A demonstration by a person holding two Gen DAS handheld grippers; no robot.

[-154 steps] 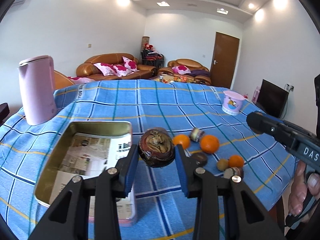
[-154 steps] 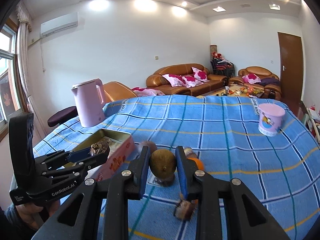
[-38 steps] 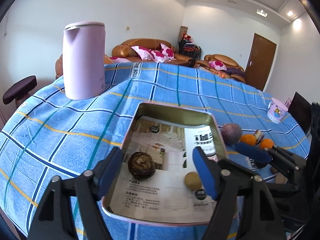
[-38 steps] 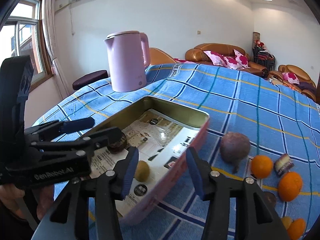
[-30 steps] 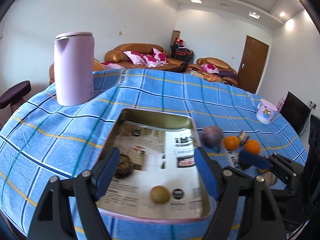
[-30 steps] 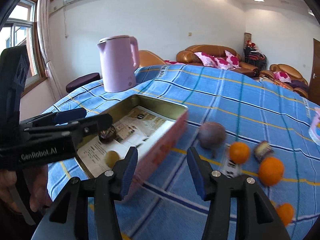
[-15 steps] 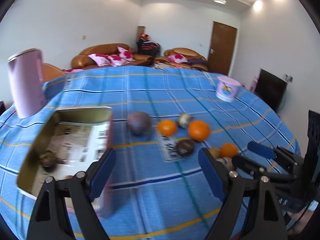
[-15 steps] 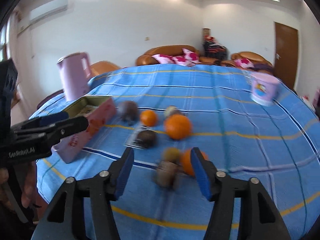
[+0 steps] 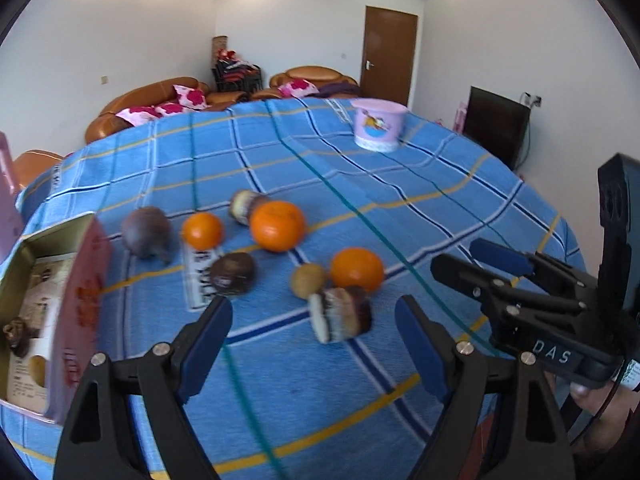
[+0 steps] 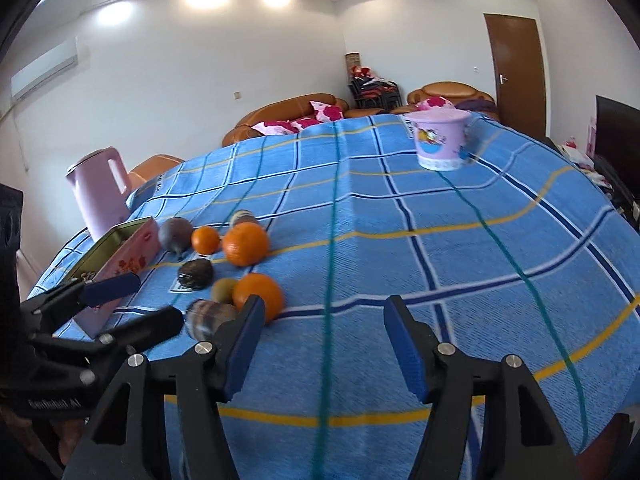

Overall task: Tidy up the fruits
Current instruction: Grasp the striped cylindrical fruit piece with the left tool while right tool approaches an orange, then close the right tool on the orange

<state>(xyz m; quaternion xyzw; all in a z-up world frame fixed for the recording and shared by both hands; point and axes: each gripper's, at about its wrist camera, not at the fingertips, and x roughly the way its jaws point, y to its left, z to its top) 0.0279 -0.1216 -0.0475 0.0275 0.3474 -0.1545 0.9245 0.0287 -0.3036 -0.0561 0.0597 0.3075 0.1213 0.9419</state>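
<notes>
Several fruits lie loose on the blue checked tablecloth. Nearest my left gripper (image 9: 312, 334) is a brown and white cut fruit (image 9: 340, 314), just ahead between the open fingers. Behind it lie a small brown fruit (image 9: 307, 279), an orange (image 9: 356, 270), a dark round fruit (image 9: 232, 274), a bigger orange (image 9: 277, 225), a small orange (image 9: 202, 231) and a purple fruit (image 9: 146, 236). The pink tin (image 9: 76, 308) at the left edge holds two fruits. My right gripper (image 10: 322, 346) is open and empty, to the right of the nearest orange (image 10: 259, 294).
A pink cup (image 10: 440, 142) stands at the far right of the table. A pink kettle (image 10: 100, 194) stands behind the tin (image 10: 120, 258). A paper label (image 9: 198, 276) lies among the fruits. The table's near edge runs just below both grippers.
Both grippers have let their fruits go into the tin and opened. They have swung right, away from the tin, and now face the loose fruits.
</notes>
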